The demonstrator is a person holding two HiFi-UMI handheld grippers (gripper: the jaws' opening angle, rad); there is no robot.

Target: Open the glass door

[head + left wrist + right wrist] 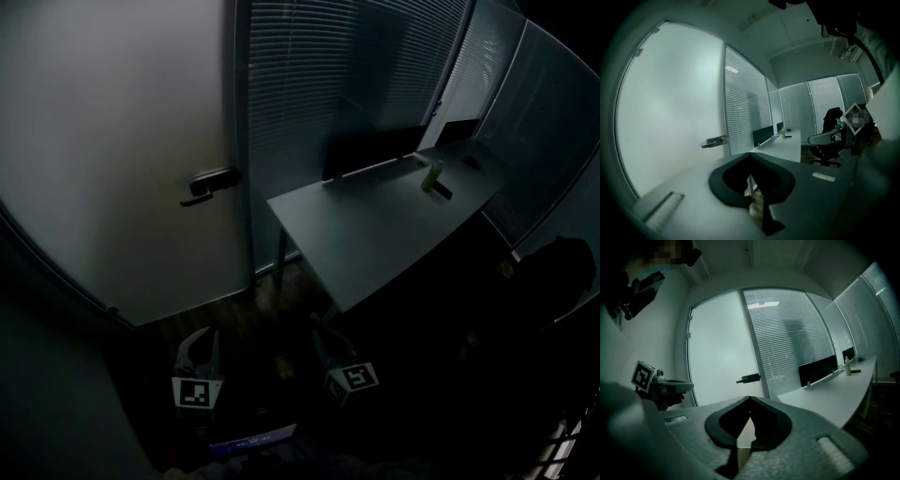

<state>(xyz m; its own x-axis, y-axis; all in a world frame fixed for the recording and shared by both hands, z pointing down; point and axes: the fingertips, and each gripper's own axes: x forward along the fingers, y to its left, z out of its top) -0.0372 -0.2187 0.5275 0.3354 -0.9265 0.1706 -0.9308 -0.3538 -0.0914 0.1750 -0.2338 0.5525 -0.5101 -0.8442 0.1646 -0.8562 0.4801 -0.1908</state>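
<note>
The glass door (122, 141) is standing shut, well ahead of the left gripper (750, 154) and right gripper (750, 397), both carrying jaws pressed together on nothing. It is probably hanging heavy and stiff; the lever handle (211, 183) at the door's right edge is offering the hold.

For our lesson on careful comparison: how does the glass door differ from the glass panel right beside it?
The glass door is plain and frosted; the glass panel shows horizontal blind slats. The door carries a dark lever handle; the panel has none. A desk stands in front of the panel, none before the door. Both stand upright, side by side.
</note>
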